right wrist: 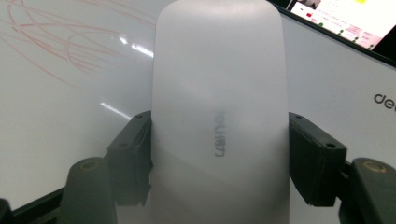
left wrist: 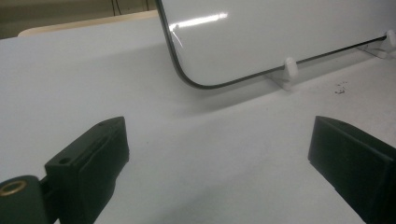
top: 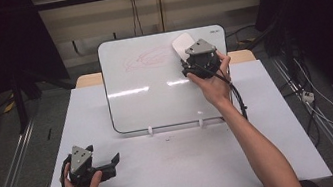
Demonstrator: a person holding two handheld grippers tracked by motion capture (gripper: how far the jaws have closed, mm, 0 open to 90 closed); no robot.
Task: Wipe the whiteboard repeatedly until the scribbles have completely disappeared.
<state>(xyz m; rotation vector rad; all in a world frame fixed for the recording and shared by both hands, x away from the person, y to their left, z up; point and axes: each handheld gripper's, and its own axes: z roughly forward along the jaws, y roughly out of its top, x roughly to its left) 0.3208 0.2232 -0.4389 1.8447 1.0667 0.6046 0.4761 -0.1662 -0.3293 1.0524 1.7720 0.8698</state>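
Wiping step: right hand-held gripper point(top: 187, 53) clamped on eraser point(right wrist: 219, 107), at whiteboard's point(top: 155, 100) one o'clock; next, sweeping toward red scribble point(top: 146, 58). Left hand-held gripper point(top: 110, 164) apart, idle on surface point(top: 191, 165).

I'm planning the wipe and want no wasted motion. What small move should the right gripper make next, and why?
Probably slide the eraser left across the whiteboard onto the red scribble. The right gripper is shut on the eraser at the board's top right corner, and the marks lie just to its left, unwiped.
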